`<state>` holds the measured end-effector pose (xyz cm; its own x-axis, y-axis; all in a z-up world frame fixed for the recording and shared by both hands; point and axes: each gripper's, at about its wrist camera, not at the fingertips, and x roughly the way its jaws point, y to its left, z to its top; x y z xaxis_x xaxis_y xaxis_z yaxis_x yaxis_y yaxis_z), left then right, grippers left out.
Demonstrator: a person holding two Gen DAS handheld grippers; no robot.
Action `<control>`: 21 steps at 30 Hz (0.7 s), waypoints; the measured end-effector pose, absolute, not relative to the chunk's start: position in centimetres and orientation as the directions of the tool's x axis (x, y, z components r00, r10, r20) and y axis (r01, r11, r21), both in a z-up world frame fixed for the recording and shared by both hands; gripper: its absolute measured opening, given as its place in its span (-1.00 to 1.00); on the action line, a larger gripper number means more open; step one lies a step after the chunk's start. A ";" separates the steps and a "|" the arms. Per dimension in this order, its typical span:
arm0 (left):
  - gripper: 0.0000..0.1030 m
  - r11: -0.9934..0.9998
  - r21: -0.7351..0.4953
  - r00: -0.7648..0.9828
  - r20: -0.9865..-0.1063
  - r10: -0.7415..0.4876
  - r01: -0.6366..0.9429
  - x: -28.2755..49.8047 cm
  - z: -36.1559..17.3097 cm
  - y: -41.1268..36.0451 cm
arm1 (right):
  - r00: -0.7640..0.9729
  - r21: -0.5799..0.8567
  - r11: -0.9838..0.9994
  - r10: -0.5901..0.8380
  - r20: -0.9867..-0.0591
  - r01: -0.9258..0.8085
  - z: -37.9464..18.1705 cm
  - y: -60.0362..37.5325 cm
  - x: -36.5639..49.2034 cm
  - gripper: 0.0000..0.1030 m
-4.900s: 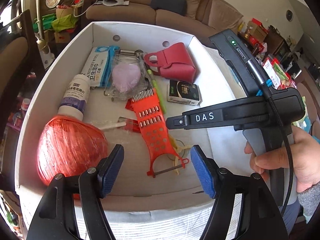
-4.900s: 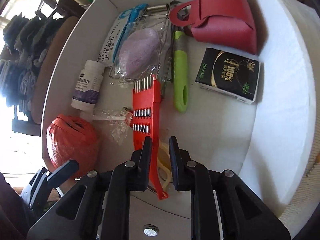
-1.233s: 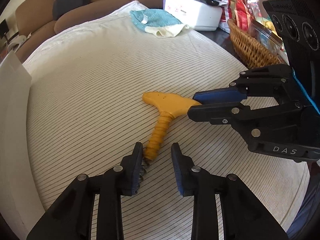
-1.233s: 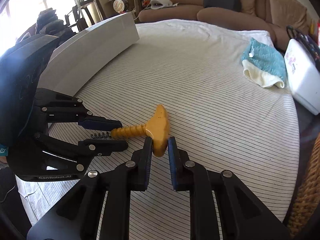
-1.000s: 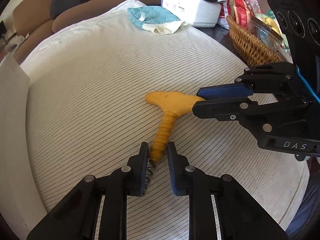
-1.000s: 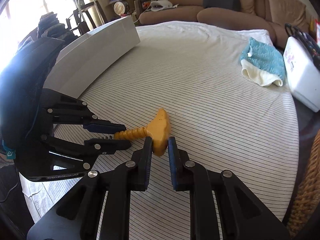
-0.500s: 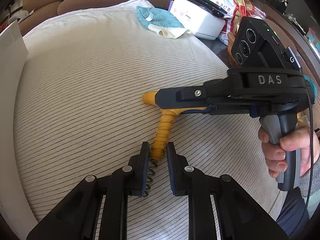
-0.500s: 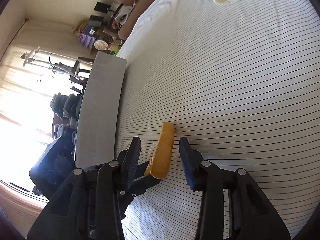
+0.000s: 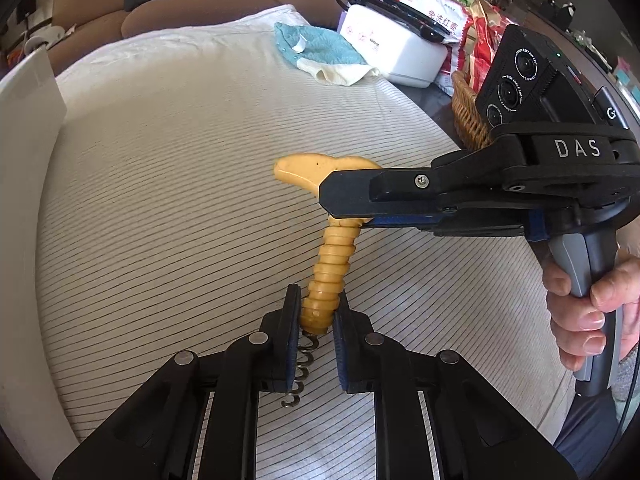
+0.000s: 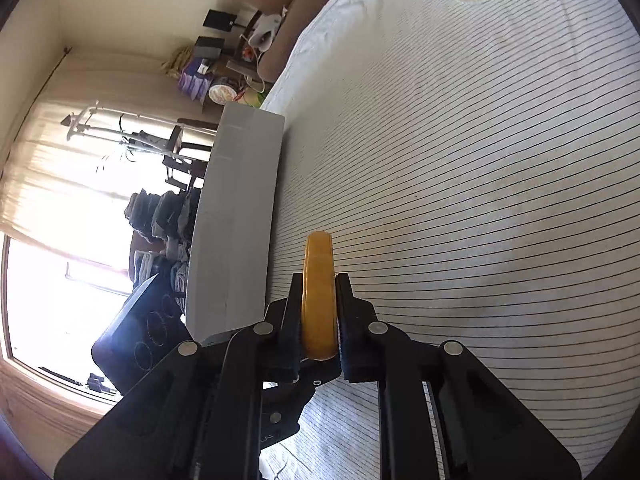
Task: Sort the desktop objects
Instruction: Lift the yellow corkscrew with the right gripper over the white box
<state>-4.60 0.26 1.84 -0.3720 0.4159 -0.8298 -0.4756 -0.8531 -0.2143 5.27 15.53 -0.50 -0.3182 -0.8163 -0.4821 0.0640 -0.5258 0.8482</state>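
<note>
Right hand-held gripper [image 10: 318, 316] rolled since half second ago, jaws closing onto crossbar of yellow plastic T-handled corkscrew [image 9: 328, 240], centre frame above striped tabletop [image 9: 160, 220]. Left hand-held gripper [image 9: 316, 320] clenched on ribbed shaft. Two-handed hold; likely set to reposition.

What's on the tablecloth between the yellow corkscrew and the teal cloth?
Nothing: in the left wrist view, only bare striped tablecloth lies between the corkscrew and the teal cloth.

Teal cloth [image 9: 316, 46], wicker basket [image 9: 466, 114], sofa [image 9: 168, 8]
</note>
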 end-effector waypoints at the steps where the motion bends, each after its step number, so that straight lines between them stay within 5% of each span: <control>1: -0.73 -0.854 -0.213 -0.384 -0.823 0.418 -0.474 -4.3 2.4 0.1 | -0.321 0.848 -0.525 -0.817 -0.479 0.070 -0.1 15.4 5.4 -0.73; 21: -0.74 -0.894 -0.251 -0.540 -0.725 0.428 -0.371 3.2 14.8 -13.4 | -0.279 0.769 -0.562 -0.825 -0.492 0.304 15.6 1.7 8.4 -0.74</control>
